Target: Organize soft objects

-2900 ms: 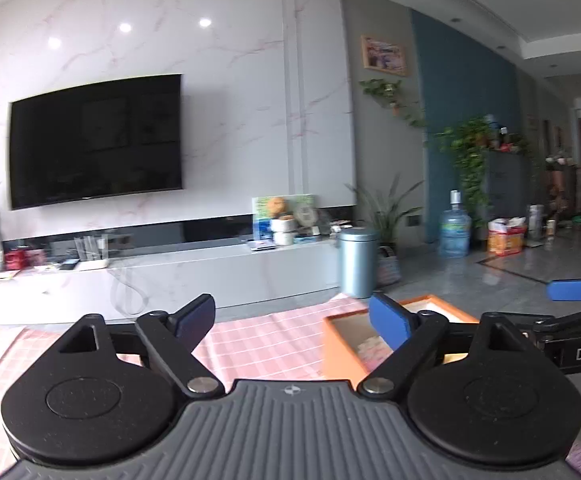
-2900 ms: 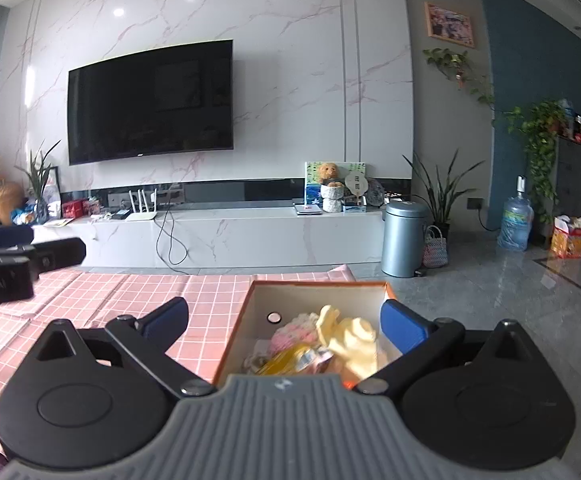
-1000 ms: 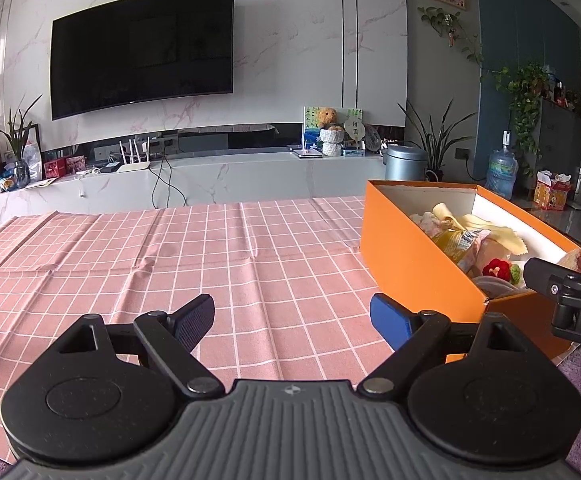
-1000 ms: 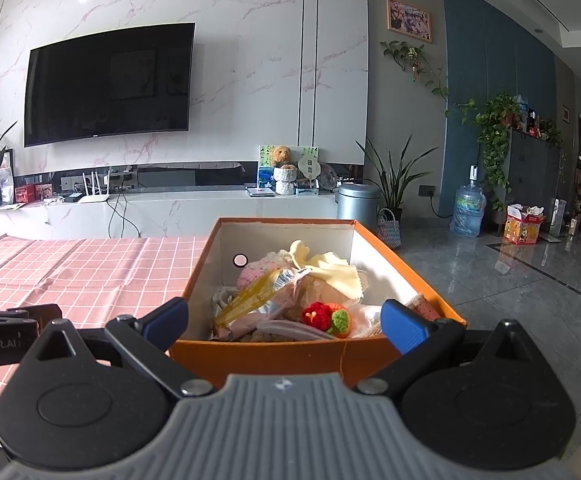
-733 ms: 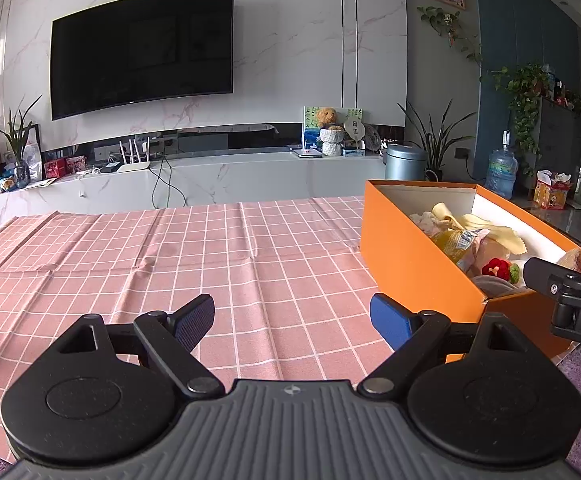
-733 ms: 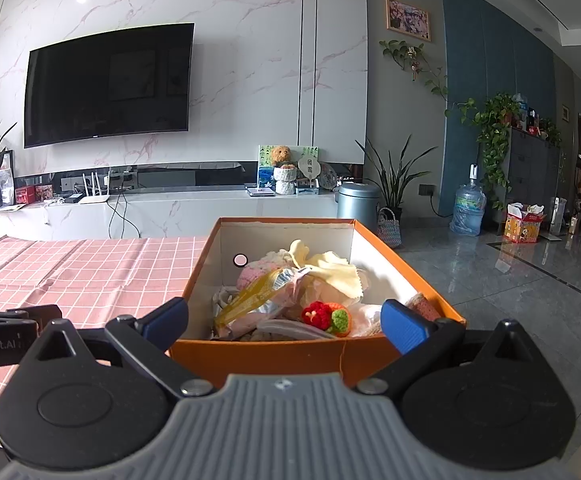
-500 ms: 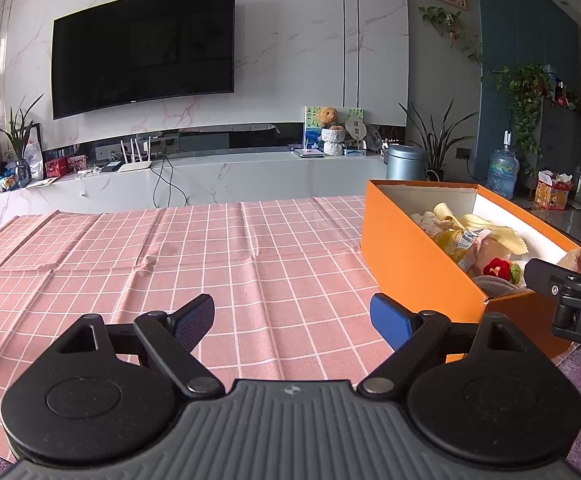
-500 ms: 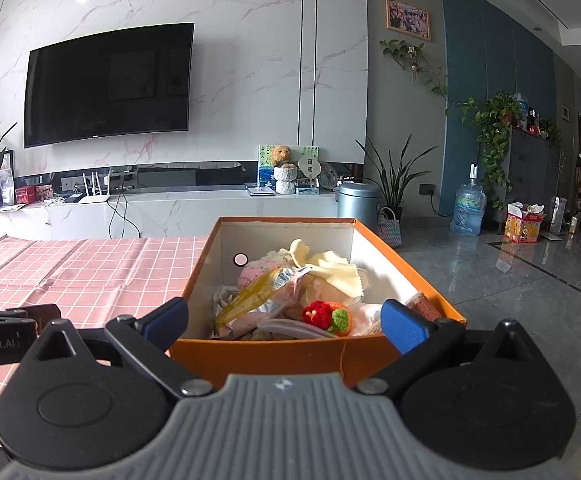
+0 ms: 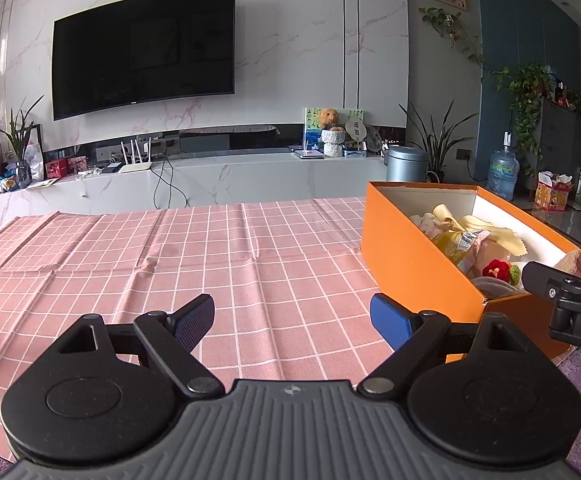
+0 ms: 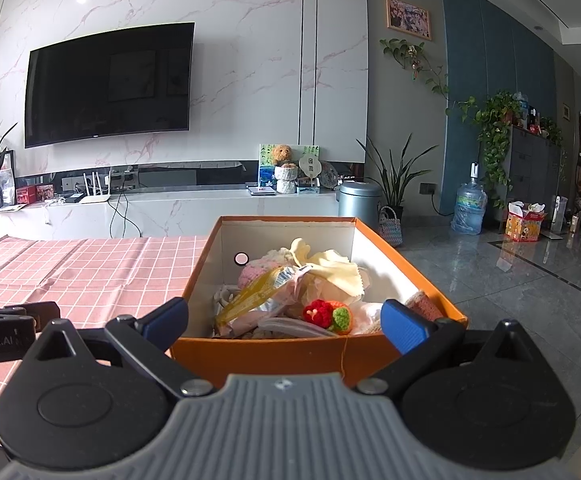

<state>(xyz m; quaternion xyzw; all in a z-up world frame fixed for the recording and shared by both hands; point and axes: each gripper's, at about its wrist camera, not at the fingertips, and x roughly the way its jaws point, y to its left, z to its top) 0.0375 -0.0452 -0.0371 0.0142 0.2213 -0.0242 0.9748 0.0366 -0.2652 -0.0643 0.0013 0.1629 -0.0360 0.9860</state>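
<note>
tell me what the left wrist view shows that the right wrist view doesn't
Only the left wrist view shows the orange box's long outer side and the wide pink checked cloth ahead of the open left hand-held gripper. Only the right wrist view shows the box's round side hole, past the open right hand-held gripper. Both show the crocheted strawberry and yellow cloth.

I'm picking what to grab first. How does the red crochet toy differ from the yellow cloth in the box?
The red crochet toy is small, rounded and knitted, red with a green patch; the yellow cloth is larger, flat fabric, pale yellow with zigzag edges, crumpled. The toy lies near the front wall of the orange box; the cloth sits farther back and higher on the pile. Both are soft, loose in the box, and untouched.
</note>
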